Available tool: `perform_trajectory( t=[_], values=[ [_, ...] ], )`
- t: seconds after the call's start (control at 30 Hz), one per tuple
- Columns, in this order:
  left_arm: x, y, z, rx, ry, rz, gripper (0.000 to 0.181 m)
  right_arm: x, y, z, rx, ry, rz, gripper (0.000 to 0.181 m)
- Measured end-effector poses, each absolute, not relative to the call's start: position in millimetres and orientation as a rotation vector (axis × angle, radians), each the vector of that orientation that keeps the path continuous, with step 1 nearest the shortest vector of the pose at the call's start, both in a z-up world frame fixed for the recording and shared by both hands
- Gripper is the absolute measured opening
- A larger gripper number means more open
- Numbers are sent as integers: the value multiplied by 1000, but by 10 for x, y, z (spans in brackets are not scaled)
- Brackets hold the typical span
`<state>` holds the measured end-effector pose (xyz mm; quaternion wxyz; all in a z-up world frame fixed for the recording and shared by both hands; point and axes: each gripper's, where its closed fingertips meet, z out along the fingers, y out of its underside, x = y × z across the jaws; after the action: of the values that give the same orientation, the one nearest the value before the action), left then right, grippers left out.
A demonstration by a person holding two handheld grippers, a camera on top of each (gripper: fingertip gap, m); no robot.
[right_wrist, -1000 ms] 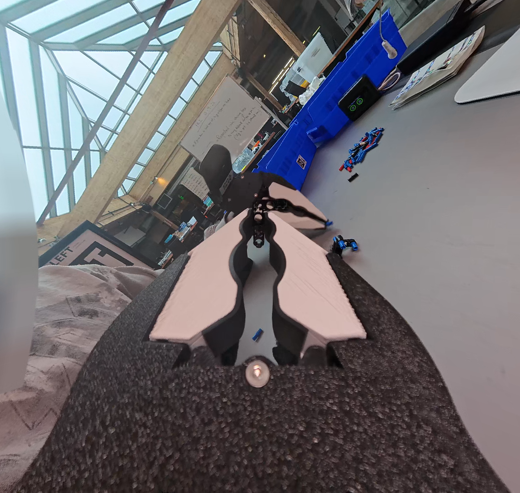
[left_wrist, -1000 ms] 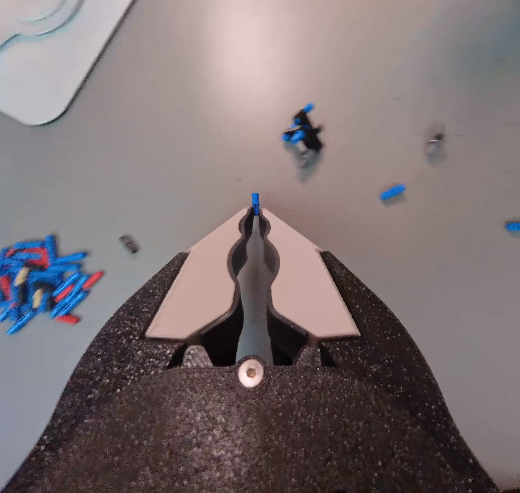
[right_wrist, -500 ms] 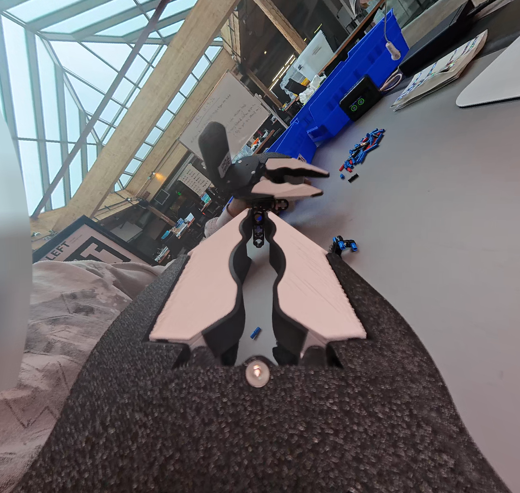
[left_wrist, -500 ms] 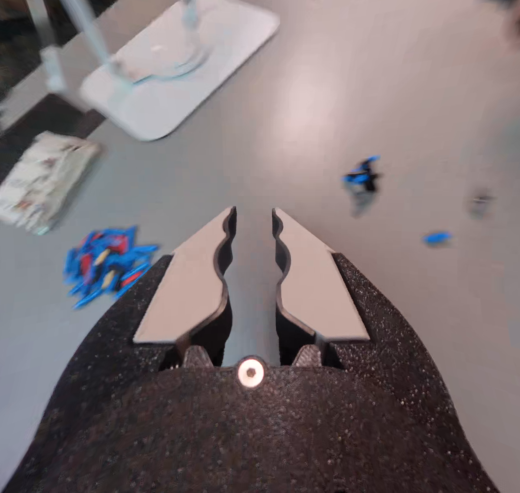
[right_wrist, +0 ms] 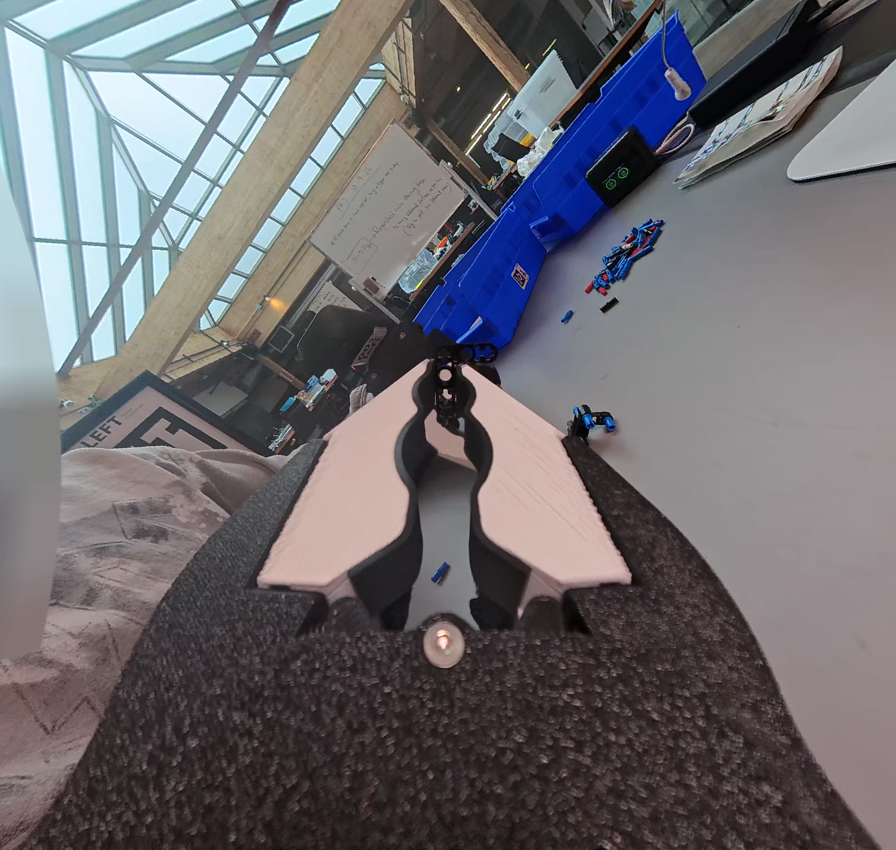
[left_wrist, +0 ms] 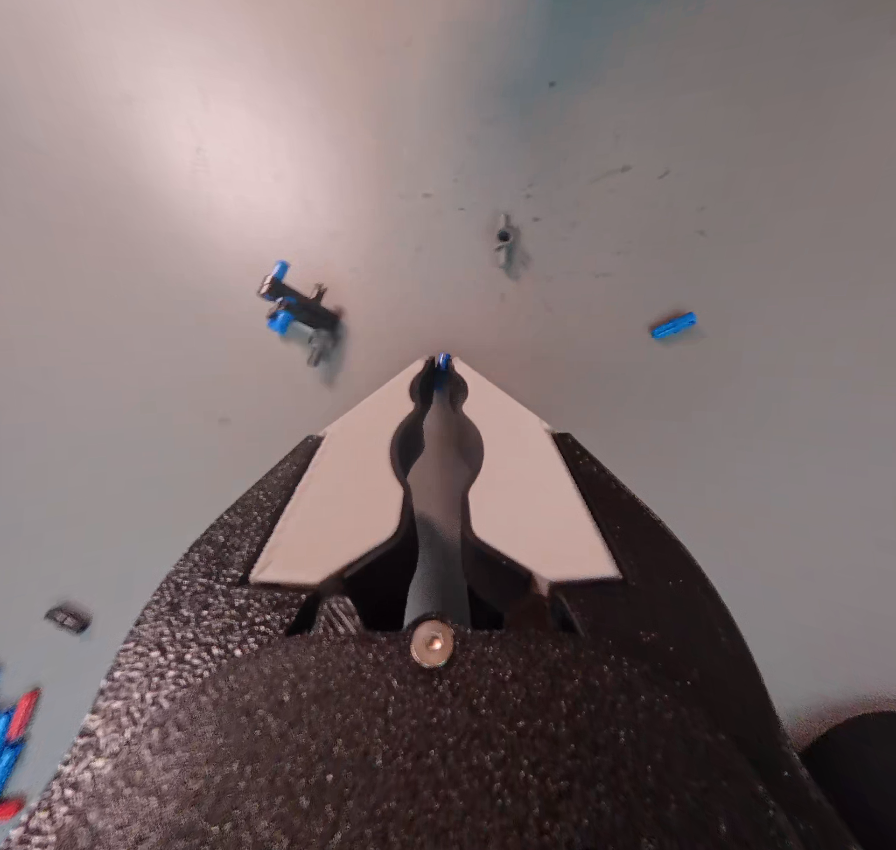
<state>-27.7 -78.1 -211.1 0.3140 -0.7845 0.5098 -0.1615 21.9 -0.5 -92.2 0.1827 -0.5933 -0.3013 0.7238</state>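
Left wrist view:
Left gripper [left_wrist: 440, 360]: jaws closed, pinching a small blue pin [left_wrist: 442, 359] at the very tips, above the grey counter [left_wrist: 242, 124].
Ahead-left of the jaws: a small black assembly [left_wrist: 299, 309] with blue pins lies on the counter, apart from the tips.
Ahead-right: a grey connector [left_wrist: 504, 241], and farther right a loose blue peg [left_wrist: 673, 325].
Behind-left: a black piece [left_wrist: 68, 618], and at the frame edge a pile of blue and red pins [left_wrist: 13, 734].

Right wrist view:
Right gripper [right_wrist: 446, 375]: jaws closed on a black beam [right_wrist: 445, 390] with holes, held at the tips; its top reaches sideways past them.
Just beyond the tips: the left gripper's dark body, partly hidden.
Right of the jaws: the black assembly with blue pins, on the counter.
Between the jaws, lower down: a loose blue peg on the counter.
Far ahead-right: the pin pile, blue bins [right_wrist: 572, 225], a booklet [right_wrist: 756, 133].
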Motion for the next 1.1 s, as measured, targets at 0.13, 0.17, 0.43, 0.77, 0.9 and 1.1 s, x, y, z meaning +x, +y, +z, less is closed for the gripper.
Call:
perform_trajectory(
  t=[0.13,0.17,0.43,0.77,0.9,1.1],
  values=[
    [-1004,-227,-1850,-2140,893,-92,5,226,-6,-899,-1664,-850,2043,7],
    [-1303,-88,-1794,-2179,713,2,5,224,-9,-900,-1664,-851,2045,7],
    [-2343,239,-2004,-2334,158,294,10,193,-60,-940,-1675,-875,2049,7],
    [-2330,-177,-1333,-2257,127,330,28,206,-39,-924,-1672,-863,2059,7],
    [-2196,-408,-1630,-2510,221,214,23,190,-50,-950,-1682,-859,2074,7],
    [-2354,-345,-2020,-2596,136,305,23,220,-53,-884,-1656,-863,2067,7]
  ],
)
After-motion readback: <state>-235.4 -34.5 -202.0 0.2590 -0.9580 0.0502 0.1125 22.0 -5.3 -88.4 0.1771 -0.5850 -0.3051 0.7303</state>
